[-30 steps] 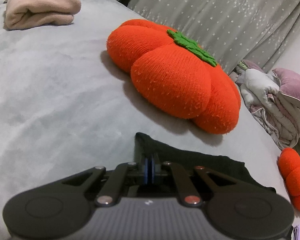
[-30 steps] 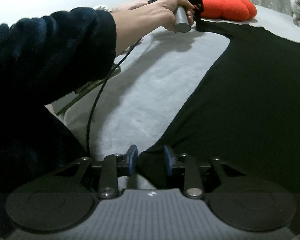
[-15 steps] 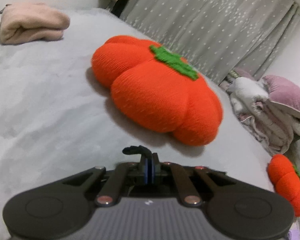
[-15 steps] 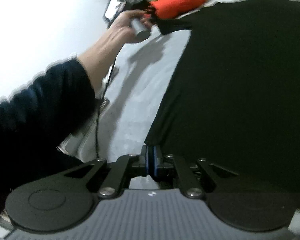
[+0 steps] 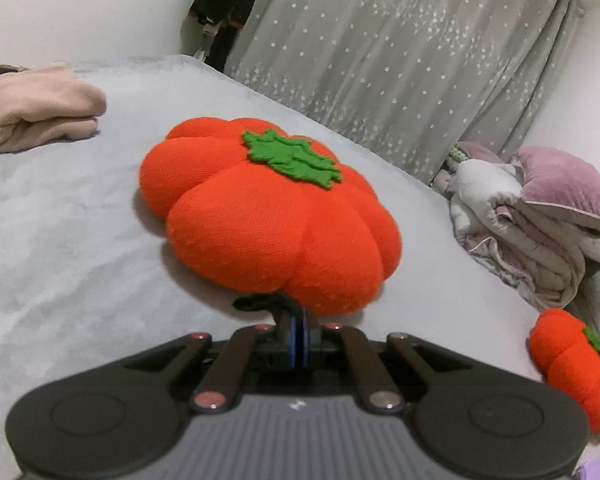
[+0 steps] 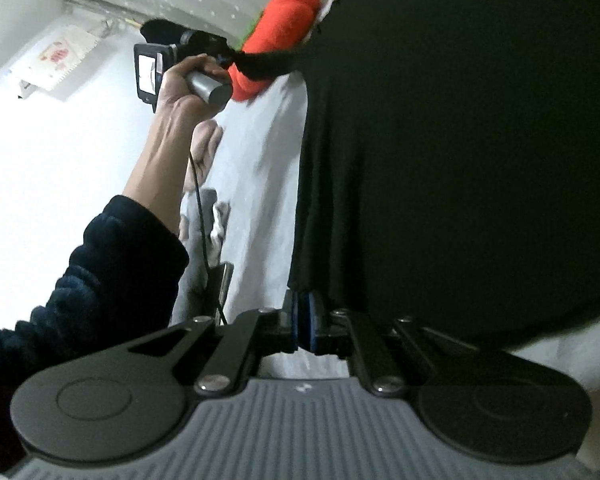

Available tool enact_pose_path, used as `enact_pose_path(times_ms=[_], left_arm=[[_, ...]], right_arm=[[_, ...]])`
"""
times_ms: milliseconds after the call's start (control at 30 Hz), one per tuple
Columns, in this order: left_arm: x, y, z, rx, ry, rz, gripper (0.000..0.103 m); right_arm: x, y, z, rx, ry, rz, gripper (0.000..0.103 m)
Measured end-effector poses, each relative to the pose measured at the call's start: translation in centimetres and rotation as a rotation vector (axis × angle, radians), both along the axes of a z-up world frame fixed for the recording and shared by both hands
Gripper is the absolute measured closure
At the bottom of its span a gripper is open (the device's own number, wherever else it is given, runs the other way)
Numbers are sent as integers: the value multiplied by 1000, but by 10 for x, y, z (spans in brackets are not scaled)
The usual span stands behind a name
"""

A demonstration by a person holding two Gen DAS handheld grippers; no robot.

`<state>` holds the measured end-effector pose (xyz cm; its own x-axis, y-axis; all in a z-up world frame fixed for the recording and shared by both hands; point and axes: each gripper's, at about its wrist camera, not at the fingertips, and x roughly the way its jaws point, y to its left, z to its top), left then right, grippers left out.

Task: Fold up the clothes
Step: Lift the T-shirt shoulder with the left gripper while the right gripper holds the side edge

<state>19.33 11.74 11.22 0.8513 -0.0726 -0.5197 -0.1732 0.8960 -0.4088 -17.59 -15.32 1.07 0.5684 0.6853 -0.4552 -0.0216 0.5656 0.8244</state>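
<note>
Both tongs, L (image 5: 299,330) & R (image 6: 303,322), clamped shut on black shirt (image 6: 460,160) corners above bed (image 5: 80,240); thin pinch may slip, or hem snag pumpkin cushion (image 5: 276,216)

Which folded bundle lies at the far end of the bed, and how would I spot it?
Start at the grey bed with the big orange pumpkin cushion in its middle. Look past the cushion, toward the white wall. There lies the folded pink garment, alone; the only pale pink, soft bundle on the bed's top.
</note>
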Motion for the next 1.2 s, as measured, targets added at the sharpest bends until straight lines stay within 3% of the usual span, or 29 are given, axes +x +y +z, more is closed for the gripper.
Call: enact_pose_path(times_ms=[233,533,733,933,1200], left_arm=[[1,-33,15,-18,-19,-26,100],[8,-83,38,-49,-34,-46,100],[12,-117,33,-80,-49,-23,100],[22,-145,22,-73,-57,-28,100],[29,-181,1,-47,-50,-85,100]], right_arm=[[-2,-5,1,35,-58,-45,95],[-12,-1,14,-8,-176,-127,95],[-14,-21,1,-21,-81,-244,95],[-23,-24,2,-57,-84,-326,95],[-18,-30,1,-88,-41,-339,95]])
